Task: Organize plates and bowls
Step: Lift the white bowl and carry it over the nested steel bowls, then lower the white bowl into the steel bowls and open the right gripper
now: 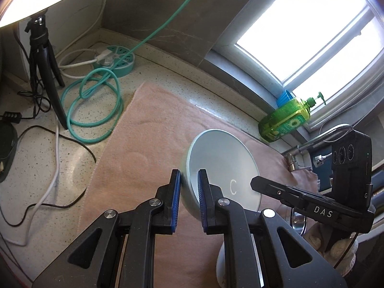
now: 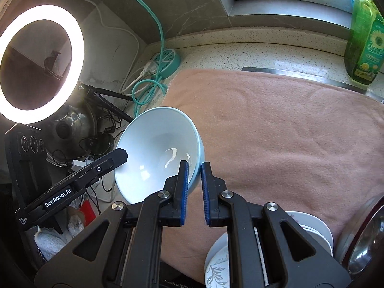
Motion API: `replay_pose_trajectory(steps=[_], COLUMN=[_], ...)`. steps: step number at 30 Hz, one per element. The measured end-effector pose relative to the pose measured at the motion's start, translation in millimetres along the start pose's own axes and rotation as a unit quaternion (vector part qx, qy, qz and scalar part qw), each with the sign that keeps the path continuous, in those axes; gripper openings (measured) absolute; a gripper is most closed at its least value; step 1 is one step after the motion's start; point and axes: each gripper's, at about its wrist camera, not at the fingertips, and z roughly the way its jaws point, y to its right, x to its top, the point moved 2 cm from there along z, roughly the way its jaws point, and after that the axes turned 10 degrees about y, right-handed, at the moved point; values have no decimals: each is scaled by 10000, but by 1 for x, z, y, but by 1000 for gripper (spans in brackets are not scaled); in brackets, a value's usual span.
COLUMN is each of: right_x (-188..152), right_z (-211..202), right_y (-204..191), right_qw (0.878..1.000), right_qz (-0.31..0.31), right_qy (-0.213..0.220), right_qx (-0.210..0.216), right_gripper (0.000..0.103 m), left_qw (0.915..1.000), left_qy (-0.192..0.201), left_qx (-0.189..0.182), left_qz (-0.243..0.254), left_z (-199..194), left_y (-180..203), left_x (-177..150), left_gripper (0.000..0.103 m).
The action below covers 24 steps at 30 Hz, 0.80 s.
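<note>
- Pink terry towel [image 2: 288,132] covers the speckled stone countertop [image 1: 36,163]; it is the landmark for all below. Most of its surface lies bare and open.
- Off the towel's left edge: coiled teal cable [image 1: 93,105], round teal power hub [image 1: 120,60], black tripod [image 1: 45,64], lit ring light [image 2: 40,62], loose black and white cords. That side is crowded.
- Beyond the towel's far edge: window sill with a green dish-soap bottle [image 1: 285,120], sunflower on its label; the small print is too small to read.
- At the towel's near edge: white patterned dishes [image 2: 218,266] and a steel bowl [image 2: 364,247] partly off to the right.
- Writing: "DAS" on the right gripper's body in the left wrist view; "GenRobot.AI" on the left gripper's body in the right wrist view.
- Pale blue ceramic bowl [image 2: 153,151] is lifted and tilted above the towel, near its left edge.
- Left gripper [image 1: 189,199] is clamped on the bowl's rim, one blue pad inside, one outside.
- Right gripper [image 2: 194,184] is clamped on the opposite rim likewise.
</note>
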Motion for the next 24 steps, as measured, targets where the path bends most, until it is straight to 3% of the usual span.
replay_pose_trajectory(steps=[12,24], right_x=[-9,-28], right_z=[-70,-137], right_y=[55,114], right_qw=[9977,9904], right_qz=[358,854], right_qy=[427,835], right_qx=[-375,-701], right_gripper=[11,11], left_qw=[9969,9881], left_qy=[-137,-449], left_qx=[-543,-1072], left_qz=[561,1004], left_z=[8,27], left_y=[75,145], left_x=[-16,-40], left_gripper=[13,13])
